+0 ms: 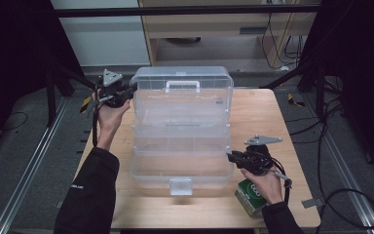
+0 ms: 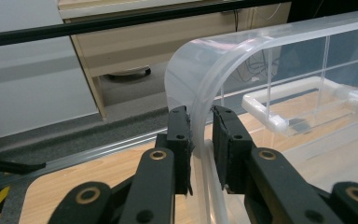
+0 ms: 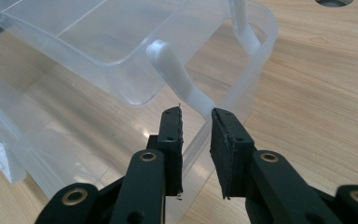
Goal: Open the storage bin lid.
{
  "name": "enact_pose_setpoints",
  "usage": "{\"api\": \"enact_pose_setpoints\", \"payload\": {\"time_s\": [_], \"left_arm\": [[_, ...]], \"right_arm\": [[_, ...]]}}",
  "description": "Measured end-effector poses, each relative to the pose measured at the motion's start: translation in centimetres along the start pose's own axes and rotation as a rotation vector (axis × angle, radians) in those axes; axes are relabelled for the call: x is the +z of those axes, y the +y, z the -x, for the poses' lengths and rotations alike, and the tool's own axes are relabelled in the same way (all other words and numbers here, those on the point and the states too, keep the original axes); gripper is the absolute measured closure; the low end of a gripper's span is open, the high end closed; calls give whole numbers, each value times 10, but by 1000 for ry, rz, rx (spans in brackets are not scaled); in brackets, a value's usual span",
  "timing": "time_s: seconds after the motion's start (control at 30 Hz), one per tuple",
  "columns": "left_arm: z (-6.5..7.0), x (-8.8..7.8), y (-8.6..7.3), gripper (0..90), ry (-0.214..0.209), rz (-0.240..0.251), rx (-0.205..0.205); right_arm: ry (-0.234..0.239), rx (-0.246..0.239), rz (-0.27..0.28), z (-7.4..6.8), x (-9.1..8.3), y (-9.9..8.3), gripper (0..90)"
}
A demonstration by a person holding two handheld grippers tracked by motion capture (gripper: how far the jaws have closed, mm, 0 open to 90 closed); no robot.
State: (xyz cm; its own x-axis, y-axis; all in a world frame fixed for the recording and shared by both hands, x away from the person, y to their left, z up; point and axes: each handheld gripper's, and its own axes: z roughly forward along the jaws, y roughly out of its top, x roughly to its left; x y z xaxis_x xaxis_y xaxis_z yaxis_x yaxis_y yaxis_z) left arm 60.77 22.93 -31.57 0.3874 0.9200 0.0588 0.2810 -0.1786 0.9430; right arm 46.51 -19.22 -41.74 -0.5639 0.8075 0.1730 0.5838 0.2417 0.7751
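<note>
we judge the clear plastic organizer box (image 1: 181,131), mid-table with its lid raised, light, rigid, slick; grip rims only. left gripper (image 2: 200,140) is closed on the lid's (image 2: 191,79) curved corner edge. right gripper (image 3: 196,126) straddles the base rim (image 3: 256,70), jaws slightly apart, contact uncertain.

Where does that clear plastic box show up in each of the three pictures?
High view: the box sits mid-table, open.
Left gripper view: its lid fills the right, edge between the jaws.
Right gripper view: box upper left, rim between the jaws.
Shared landmark: the wooden table.
</note>
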Motion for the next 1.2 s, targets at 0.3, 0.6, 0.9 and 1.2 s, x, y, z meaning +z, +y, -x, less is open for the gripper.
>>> {"api": "enact_pose_setpoints", "payload": {"time_s": [0.3,0.6,0.9,1.2], "left_arm": [[-4,17,1,774,9,-21,-5],[-8,30,1,773,8,-39,-13],[-10,43,1,769,19,-65,-16],[-13,57,-2,765,25,-91,-17]], "right_arm": [[-5,3,0,0,1,0,734],[-6,2,-3,-1,1,0,734],[-6,0,-4,-1,1,0,732],[-9,-6,-1,-1,1,0,732]]}}
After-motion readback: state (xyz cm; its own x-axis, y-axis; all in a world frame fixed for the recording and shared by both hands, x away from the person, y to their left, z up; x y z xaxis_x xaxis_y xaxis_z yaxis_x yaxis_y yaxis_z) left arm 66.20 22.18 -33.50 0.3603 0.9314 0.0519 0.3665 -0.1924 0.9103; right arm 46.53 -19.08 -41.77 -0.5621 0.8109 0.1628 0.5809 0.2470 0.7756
